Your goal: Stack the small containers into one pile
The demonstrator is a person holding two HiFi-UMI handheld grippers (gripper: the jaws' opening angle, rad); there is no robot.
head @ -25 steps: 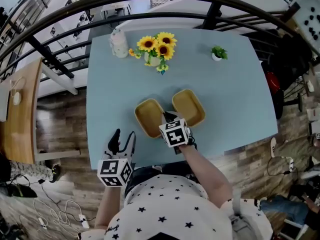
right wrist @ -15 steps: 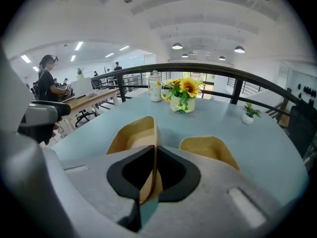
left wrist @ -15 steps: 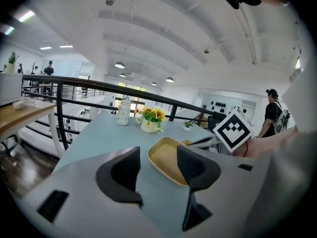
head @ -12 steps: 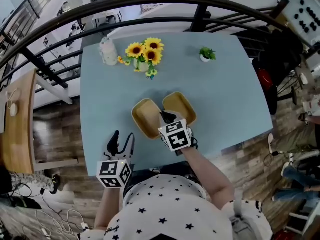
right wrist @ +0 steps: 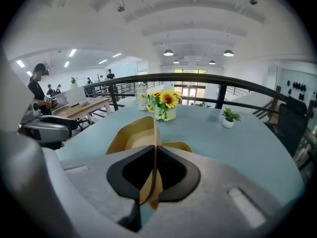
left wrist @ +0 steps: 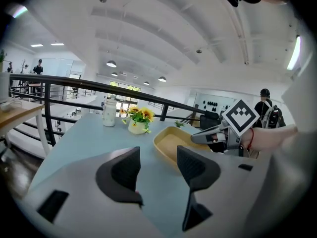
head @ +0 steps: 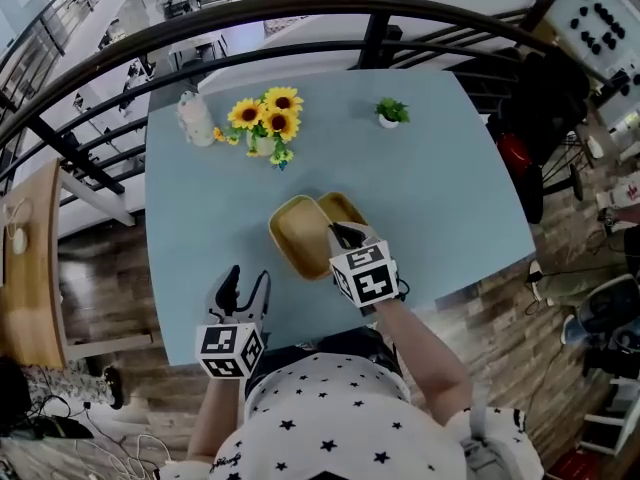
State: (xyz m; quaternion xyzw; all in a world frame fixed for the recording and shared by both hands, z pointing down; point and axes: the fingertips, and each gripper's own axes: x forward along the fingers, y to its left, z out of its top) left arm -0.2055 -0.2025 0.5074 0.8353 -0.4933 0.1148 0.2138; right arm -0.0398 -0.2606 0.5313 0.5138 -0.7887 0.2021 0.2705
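two small containers, both shallow rounded-corner rectangular trays, matte mustard-tan, thin smooth walls, look like moulded plastic or fibre. held container (head: 298,236) is tipped up on its side wall over the pale blue table (head: 450,198), its open side facing the left gripper. second container (head: 346,208) sits flat just behind it, partly covered by it in the head view, the two overlapping, not nested. right gripper (head: 343,233) has its dark padded jaws pinched together on the thin rim of the held container; in the right gripper view the wall runs edge-on straight up between the pads, with the tray body rising to the left of them and the second container low to the right. left gripper (head: 247,280) is over the near table edge, well apart from both trays, grey body, black ribbed pads, jaws apart, only bare table between them. sunflowers (head: 265,120) in a white vase, a small potted plant (head: 390,112) and a white bottle (head: 192,118) stand along the far side.
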